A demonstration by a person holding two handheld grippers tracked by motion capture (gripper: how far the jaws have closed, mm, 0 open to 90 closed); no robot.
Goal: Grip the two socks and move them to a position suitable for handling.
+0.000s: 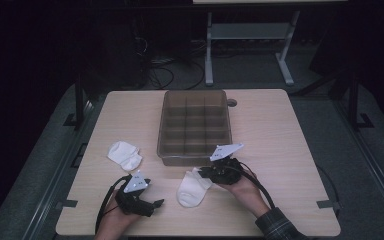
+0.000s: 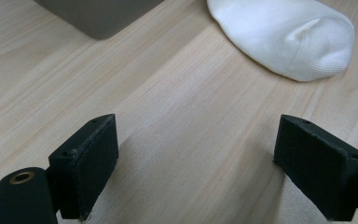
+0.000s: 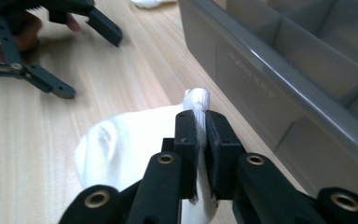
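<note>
One white sock (image 3: 121, 144) | cuff pinched in right tool (image 3: 200, 130)

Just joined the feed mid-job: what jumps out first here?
The right tool is pinched shut on the edge of a white sock lying at the near middle of the table. Just beyond it sits a grey divided bin, with a second white sock to its left. The left tool rests open over bare wood.

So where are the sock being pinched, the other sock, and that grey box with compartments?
pinched sock (image 1: 190, 190): high view, middle of its body.
other sock (image 1: 124, 154): high view, its centre.
grey box (image 1: 194, 158): high view, near rim.
</note>
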